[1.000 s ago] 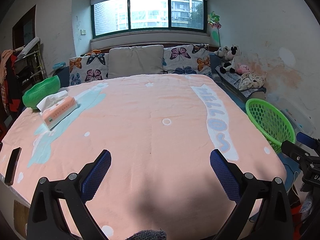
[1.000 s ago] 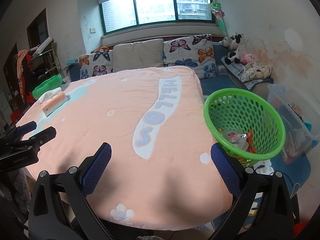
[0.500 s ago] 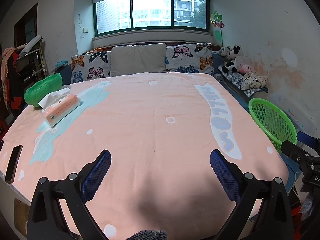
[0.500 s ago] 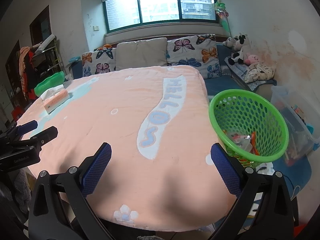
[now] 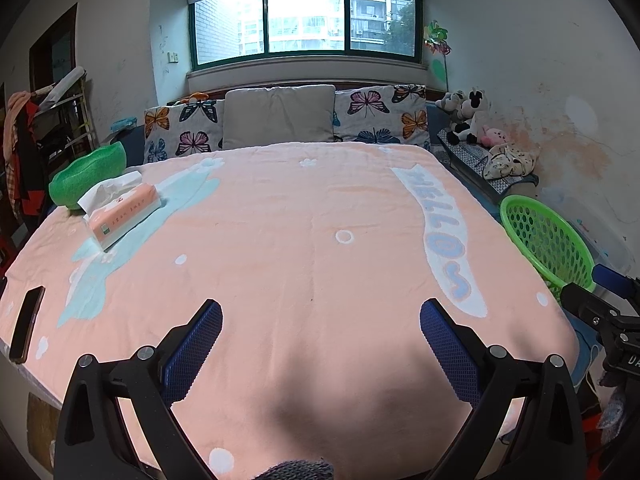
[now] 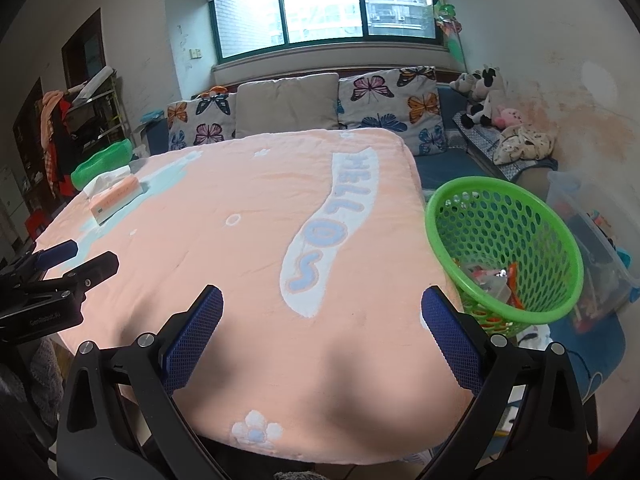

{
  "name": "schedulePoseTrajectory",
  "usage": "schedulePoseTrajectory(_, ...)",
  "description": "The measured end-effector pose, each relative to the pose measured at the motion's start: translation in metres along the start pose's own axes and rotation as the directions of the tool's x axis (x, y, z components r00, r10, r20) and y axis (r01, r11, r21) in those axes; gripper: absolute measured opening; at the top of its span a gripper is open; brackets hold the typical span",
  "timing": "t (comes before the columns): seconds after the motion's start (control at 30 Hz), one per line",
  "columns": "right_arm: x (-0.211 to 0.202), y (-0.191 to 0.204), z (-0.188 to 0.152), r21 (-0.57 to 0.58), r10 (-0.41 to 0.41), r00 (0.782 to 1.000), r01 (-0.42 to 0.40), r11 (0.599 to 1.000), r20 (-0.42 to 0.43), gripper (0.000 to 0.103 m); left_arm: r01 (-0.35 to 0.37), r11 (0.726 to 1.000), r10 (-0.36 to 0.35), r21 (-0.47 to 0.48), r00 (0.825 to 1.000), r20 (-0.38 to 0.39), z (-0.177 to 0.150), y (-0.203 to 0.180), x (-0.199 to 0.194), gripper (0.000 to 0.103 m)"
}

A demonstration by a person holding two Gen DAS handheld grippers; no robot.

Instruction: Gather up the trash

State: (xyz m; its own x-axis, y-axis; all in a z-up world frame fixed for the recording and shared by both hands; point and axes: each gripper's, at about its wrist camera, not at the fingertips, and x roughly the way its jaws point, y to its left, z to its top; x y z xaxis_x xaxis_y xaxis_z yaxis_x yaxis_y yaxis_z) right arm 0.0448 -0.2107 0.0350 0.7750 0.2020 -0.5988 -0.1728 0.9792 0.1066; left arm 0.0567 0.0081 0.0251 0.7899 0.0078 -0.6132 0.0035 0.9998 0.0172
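A green mesh basket [image 6: 504, 248] stands beside the right edge of the pink-covered table [image 6: 248, 240], with wrappers and scraps [image 6: 494, 280] lying in its bottom. In the left wrist view the same basket [image 5: 546, 236] shows at the right. My left gripper [image 5: 320, 320] is open above the near part of the table, nothing between its blue pads. My right gripper [image 6: 322, 310] is open too, near the table's front right corner, left of the basket. Each gripper appears in the other's view: the left gripper [image 6: 76, 258] and the right gripper [image 5: 600, 288].
A pink tissue box [image 5: 124, 210] and a green bowl [image 5: 86, 176] sit at the table's far left. A dark phone [image 5: 27, 328] lies at the left edge. Butterfly cushions [image 5: 380, 116] line a sofa behind. A clear storage bin [image 6: 592, 236] stands right of the basket.
Both grippers have pulled back and risen slightly, so the table and basket look a little farther off. Both stay open and empty.
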Motion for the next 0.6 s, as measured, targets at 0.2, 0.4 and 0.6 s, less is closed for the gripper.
schedulePoseTrajectory(0.2, 0.0006, 0.0004, 0.0002, 0.0, 0.003, 1.0, -0.003, 1.0, -0.003, 0.099, -0.002, 1.0, 0.002, -0.004, 1.0, -0.005, -0.0022, 0.0015, 0.0015, 0.096)
schedulePoseTrajectory(0.4, 0.0023, 0.0027, -0.0011, -0.003, 0.005, 1.0, -0.005, 1.0, -0.006, 0.099, -0.005, 1.0, 0.005, -0.005, 1.0, -0.006, -0.003, 0.0023, 0.0019, 0.096)
schedulePoseTrajectory(0.6, 0.0026, 0.004, -0.0014, -0.001, 0.011, 1.0, -0.011, 1.0, -0.005, 0.099, -0.009, 1.0, 0.009, -0.007, 1.0, -0.007, -0.0045, 0.003, 0.0023, 0.096)
